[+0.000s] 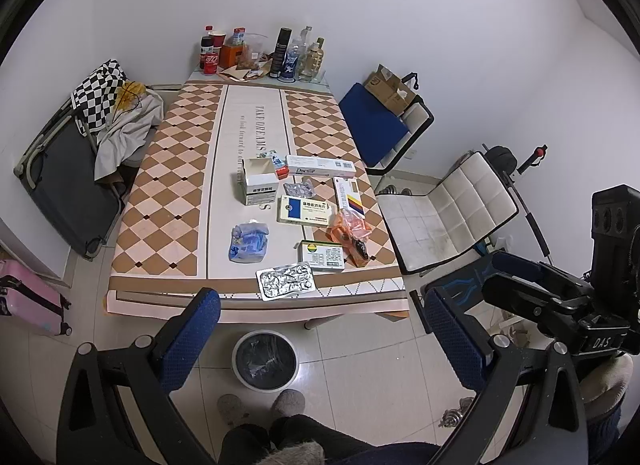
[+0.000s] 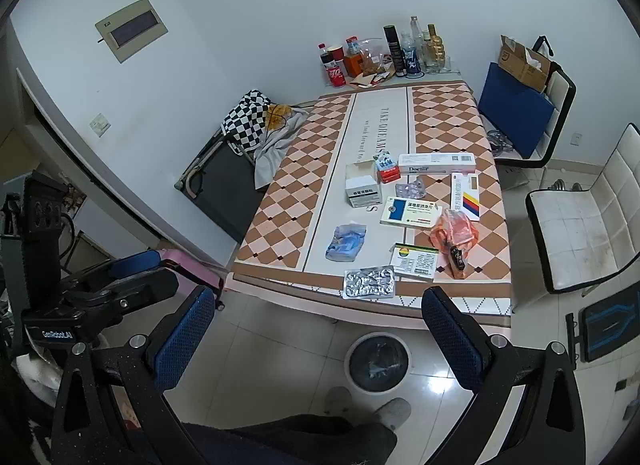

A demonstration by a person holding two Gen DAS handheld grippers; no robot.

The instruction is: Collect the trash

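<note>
both my claws are hanging back from the table [image 1: 160, 285], nothing in them. left claw [image 1: 320, 329] is spread wide, right claw [image 2: 318, 327] same, pads far apart and bare. so nothing collected yet by the look of it.

nearest thing is the bin [image 1: 265, 359] on the floor just under the table's front edge, lined with a dark bag. handy, i can basically drop stuff straight down.

on the table, closest to me is the foil blister [image 1: 286, 280], lying flat near the edge. flat and thin, so i'd come in low and pinch an edge, maybe nudge it past the table lip first. just beyond it: a green box [image 1: 322, 256], a blue wrapper [image 1: 249, 243] to the left, an orange bag [image 1: 350, 229] to the right. the crumpled ones should squash easy, so clamp the middle.

further back are more med boxes and an open carton [image 1: 259, 181]. far end by the wall is a cluster of bottles [image 1: 298, 57], can't tell if those count as trash.

i'd go front to back, one claw per item.
</note>
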